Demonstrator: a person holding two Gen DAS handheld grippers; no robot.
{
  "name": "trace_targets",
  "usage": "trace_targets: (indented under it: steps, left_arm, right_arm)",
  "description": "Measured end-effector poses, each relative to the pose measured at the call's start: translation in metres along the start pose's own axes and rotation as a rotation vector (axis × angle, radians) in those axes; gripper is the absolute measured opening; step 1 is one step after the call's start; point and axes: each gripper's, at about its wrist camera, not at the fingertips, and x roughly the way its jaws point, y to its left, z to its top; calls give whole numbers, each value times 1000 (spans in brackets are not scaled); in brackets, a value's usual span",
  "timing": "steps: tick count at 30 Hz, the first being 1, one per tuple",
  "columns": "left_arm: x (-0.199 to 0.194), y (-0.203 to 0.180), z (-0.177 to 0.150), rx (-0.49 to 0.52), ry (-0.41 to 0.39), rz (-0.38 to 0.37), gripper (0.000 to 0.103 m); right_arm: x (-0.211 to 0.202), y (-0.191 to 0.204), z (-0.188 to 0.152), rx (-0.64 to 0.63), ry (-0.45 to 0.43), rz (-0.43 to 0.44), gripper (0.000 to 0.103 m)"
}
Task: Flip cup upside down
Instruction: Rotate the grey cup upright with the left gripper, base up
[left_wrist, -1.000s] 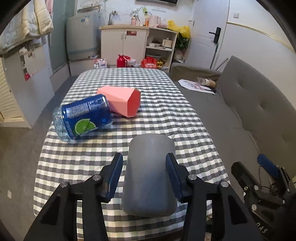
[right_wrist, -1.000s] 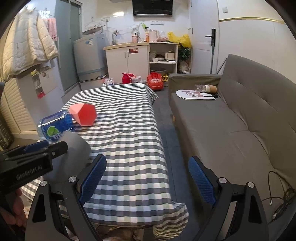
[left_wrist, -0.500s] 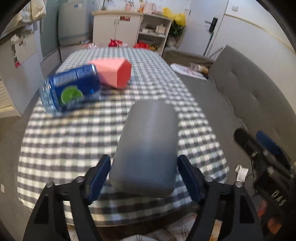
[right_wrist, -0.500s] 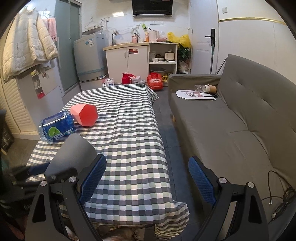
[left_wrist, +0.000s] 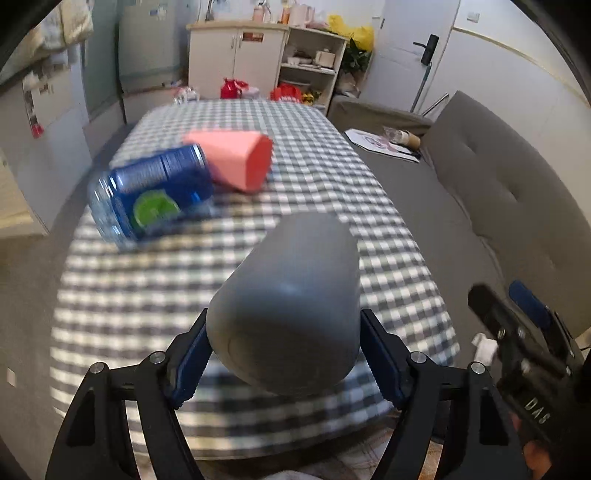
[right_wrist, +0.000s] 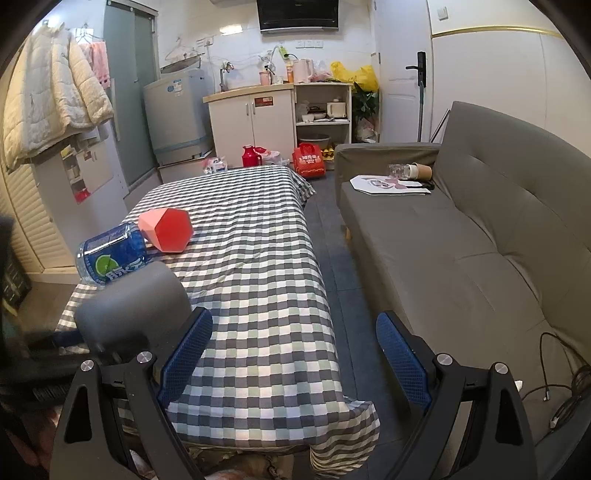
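My left gripper (left_wrist: 286, 354) is shut on a grey cup (left_wrist: 291, 306), its blue pads pressed on both sides near the closed base. The cup is lifted off the checked table (left_wrist: 332, 177) and tilted, base end toward the camera, its mouth hidden on the far side. The right wrist view shows the same cup (right_wrist: 133, 306) raised at the table's near left corner. My right gripper (right_wrist: 291, 358) is open and empty, off the table's near right corner.
A blue bottle (left_wrist: 147, 192) lies on its side at the table's left, a pink hexagonal cup (left_wrist: 236, 162) lying beside it. A grey sofa (right_wrist: 480, 240) runs along the right. Cabinets (right_wrist: 273, 125) and bags stand beyond the table's far end.
My left gripper has closed on the grey cup, lifted it off the table and tilted it over. The right gripper has stayed in place.
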Motion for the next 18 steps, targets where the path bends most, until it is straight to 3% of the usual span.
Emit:
trace_targets:
  steps: [4,13,18]
  left_arm:
    - [-3,3,13,20,-2,30,78]
    - [17,-6,29,55,-6,11,73]
    - [29,-15,35,109,-47,19,73]
  right_arm:
    - [3,1,-2,2,6,4,91]
    - [7,1,-2,5,10,-1,91]
    - [9,-3,-2,21,12,2,91]
